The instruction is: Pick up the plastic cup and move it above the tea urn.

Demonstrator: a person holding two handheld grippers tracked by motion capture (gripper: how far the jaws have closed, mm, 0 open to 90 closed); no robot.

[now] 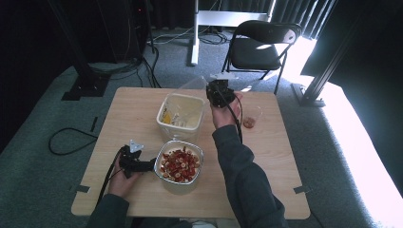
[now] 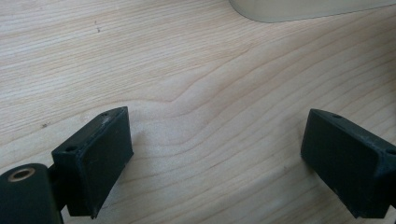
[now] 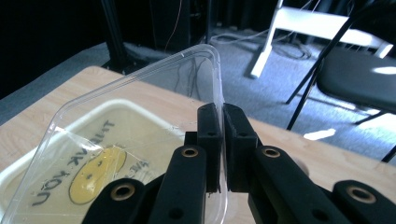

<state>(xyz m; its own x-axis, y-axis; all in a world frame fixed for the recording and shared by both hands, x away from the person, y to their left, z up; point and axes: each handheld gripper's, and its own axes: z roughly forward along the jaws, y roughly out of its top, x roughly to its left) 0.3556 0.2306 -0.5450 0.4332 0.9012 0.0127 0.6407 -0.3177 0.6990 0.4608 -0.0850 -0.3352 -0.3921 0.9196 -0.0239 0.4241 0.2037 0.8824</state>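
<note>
A: Your right gripper (image 3: 223, 140) had its jaws clamped flat on the rim of the clear lid (image 3: 140, 116), lifting it tilted over the far white tub (image 1: 180, 114).

B: How did it look to handle?

A: Thin, light and slippery, I'd judge; likely to flex. The edge grip near the corner suited it, with gentle pressure.

B: And your other one?

A: Your left gripper (image 2: 215, 158) hung wide open over bare table (image 2: 187, 70), beside the near tub of red pieces (image 1: 179, 165).

Folding chair (image 1: 260, 45) behind table (image 1: 133, 104); small cup (image 1: 250, 117) on table.
</note>
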